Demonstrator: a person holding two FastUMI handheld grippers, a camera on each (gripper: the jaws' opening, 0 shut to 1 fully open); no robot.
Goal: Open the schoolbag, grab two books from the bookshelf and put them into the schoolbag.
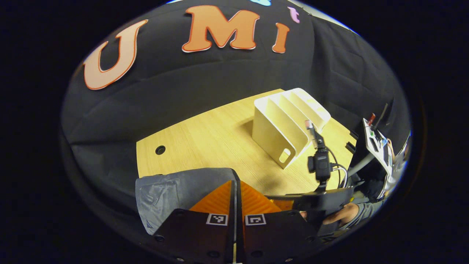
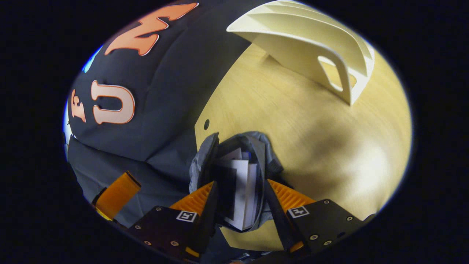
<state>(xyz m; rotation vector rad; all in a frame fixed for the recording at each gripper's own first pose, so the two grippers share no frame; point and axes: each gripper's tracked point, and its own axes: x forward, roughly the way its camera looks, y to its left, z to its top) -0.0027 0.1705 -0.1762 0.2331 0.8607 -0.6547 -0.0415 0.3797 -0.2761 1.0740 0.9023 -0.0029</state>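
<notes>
The grey schoolbag (image 2: 256,146) stands open on the wooden table (image 2: 311,121), with books (image 2: 243,187) upright inside, white page edges showing. My right gripper (image 2: 240,196) is open, one finger on each side of the bag's mouth and the books. In the left gripper view the bag (image 1: 168,192) lies just behind my left gripper (image 1: 235,190), whose fingers are shut with nothing seen between them. The white bookshelf (image 1: 289,123) (image 2: 311,44) stands with its slots bare. The right gripper (image 1: 318,200) and the hand holding it (image 1: 344,213) show at lower right.
A small round hole (image 1: 160,149) sits near the table's far left corner. A white panel on a stand (image 1: 377,143) rises at the right edge. One finger of the left gripper (image 2: 117,194) shows low on the left, over the black cloth. Bare wood lies between bag and bookshelf.
</notes>
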